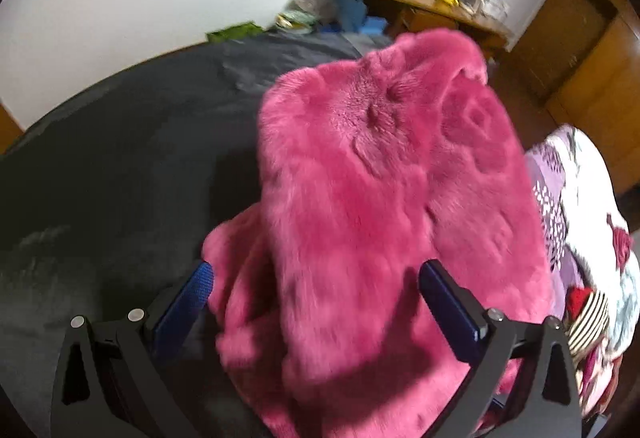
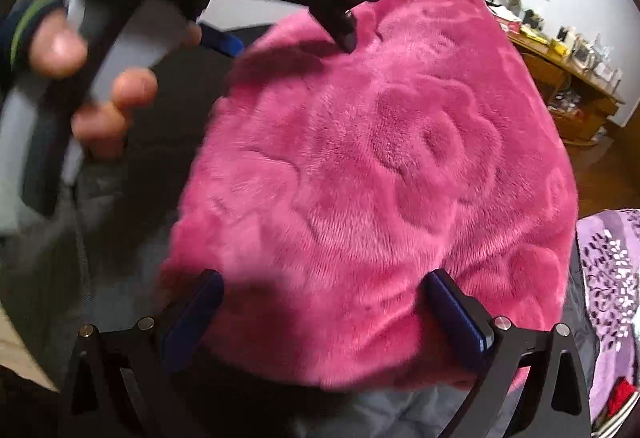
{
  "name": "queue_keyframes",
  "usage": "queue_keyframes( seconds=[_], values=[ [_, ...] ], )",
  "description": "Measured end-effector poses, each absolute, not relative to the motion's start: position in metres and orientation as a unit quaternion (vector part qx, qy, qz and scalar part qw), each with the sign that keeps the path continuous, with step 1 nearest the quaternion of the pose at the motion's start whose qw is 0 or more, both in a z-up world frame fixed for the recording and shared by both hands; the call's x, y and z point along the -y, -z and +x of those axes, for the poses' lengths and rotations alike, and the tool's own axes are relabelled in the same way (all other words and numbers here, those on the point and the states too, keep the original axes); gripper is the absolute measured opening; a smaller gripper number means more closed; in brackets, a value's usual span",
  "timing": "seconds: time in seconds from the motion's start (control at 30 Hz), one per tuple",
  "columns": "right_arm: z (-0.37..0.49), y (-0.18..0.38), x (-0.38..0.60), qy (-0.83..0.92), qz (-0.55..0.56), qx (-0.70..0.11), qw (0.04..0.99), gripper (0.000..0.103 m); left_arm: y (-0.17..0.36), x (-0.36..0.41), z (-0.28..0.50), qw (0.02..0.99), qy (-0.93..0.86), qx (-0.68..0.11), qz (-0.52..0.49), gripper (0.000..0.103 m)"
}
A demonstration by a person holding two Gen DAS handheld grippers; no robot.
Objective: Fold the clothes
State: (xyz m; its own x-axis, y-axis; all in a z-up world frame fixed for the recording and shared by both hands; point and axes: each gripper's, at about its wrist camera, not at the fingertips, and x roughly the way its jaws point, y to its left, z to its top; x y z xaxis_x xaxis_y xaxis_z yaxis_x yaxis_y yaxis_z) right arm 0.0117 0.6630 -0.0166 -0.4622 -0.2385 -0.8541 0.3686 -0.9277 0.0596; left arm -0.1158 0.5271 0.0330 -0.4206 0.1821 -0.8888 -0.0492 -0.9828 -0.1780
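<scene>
- The pink fleece garment (image 1: 392, 205) lies in a folded heap on the dark bedcover (image 1: 120, 141), its plush surface pressed with flower shapes.
- The left gripper (image 1: 316, 278) hangs over the near edge of the garment with its 2 blue-padded fingers (image 1: 196, 294) spread wide; fleece sits between them, but the pads do not press on it.
- The right gripper (image 2: 324, 294) points down at the same heap, its 2 fingers also wide apart, with nothing clamped.
- In the right wrist view, the person's left hand (image 2: 92, 77) wraps the other tool's handle at the upper left.
- A purple floral quilt (image 1: 568, 197) lies just beside the garment on the right.
- A cluttered wooden desk (image 1: 420, 5) stands against the white wall, well apart.
</scene>
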Motion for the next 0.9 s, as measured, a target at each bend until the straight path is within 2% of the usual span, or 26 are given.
queue_keyframes(
  seconds=[0.17,0.4,0.57,0.7,0.9],
  values=[
    [0.044,-0.005,-0.698,0.859,0.468,-0.061,0.199,0.103,-0.044,-0.536,-0.065,0.037,-0.849,0.068,-0.523,0.103],
    [0.075,0.006,-0.759,0.848,0.495,-0.029,0.19,0.103,-0.059,-0.576,0.01,-0.013,-0.868,0.031,-0.496,0.103],
    [0.087,-0.002,-0.788,0.856,0.486,-0.02,0.177,0.103,-0.078,-0.595,0.041,-0.022,-0.877,0.048,-0.478,0.103],
    [0.09,-0.03,-0.795,0.868,0.464,-0.028,0.174,0.103,-0.101,-0.598,0.051,-0.007,-0.882,0.073,-0.465,0.103],
    [0.091,-0.075,-0.805,0.888,0.431,-0.029,0.157,0.103,-0.132,-0.61,0.079,-0.019,-0.898,0.053,-0.437,0.103]
  ],
)
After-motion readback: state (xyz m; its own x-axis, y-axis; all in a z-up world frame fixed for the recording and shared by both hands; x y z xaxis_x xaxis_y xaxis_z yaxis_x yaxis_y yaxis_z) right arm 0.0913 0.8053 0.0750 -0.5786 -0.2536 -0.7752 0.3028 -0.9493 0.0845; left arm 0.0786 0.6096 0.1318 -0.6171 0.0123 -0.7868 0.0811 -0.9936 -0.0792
